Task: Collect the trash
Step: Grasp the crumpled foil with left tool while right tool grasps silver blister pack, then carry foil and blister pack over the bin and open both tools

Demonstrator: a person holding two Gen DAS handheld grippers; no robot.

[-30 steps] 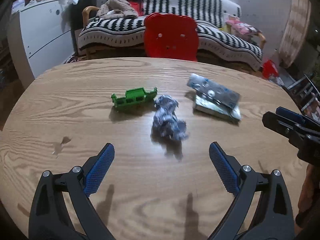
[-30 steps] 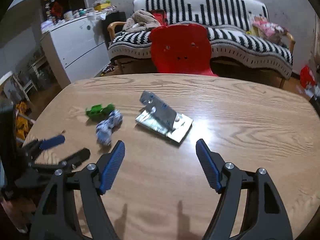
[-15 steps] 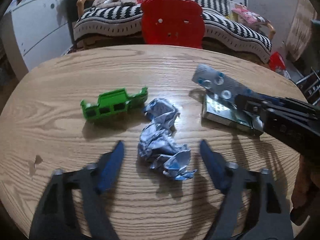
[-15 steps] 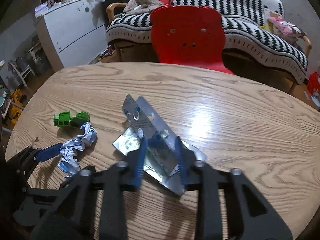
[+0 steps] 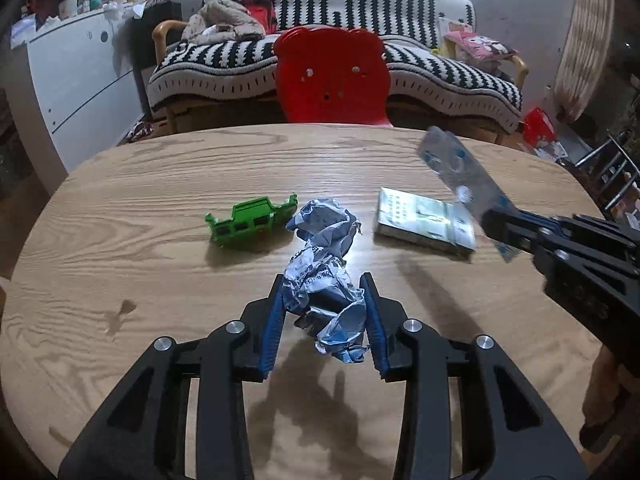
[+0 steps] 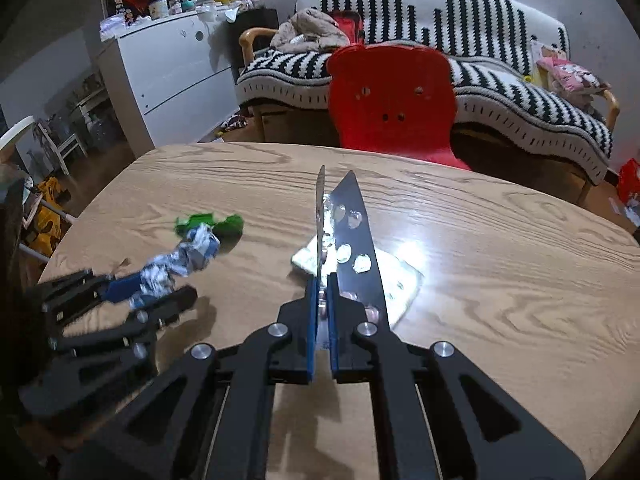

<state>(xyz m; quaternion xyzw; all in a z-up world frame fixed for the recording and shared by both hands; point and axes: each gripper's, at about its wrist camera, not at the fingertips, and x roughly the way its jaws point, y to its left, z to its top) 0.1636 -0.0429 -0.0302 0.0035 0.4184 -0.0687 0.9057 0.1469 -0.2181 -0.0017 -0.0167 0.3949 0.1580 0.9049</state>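
Left gripper (image 5: 323,320) closing, pads pressing crumpled wrapper (image 5: 326,276) mid-table. Right gripper (image 6: 322,328) clamped tight on foil blister pack (image 6: 352,240), tilted up above flat box (image 5: 424,220). Green toy (image 5: 250,224) beside wrapper. Oval wooden table (image 5: 160,184); far edge bare, red chair (image 5: 332,76) and striped sofa (image 5: 400,4) beyond.

- The counter (image 5: 160,184) was pale wood with bold grain, smooth and faintly glossy under the light.
- The crumpled wrapper (image 5: 324,280) looked like creased, shiny printed foil or paper.
- The blister pack (image 6: 352,240) was silvery foil, reflective.
- The flat box (image 5: 424,220) had a glossy printed surface.
- The green toy (image 5: 248,224) was matt plastic.
- The red chair (image 5: 332,76) was smooth moulded plastic.
- The sofa cover (image 5: 440,76) was knitted cloth.
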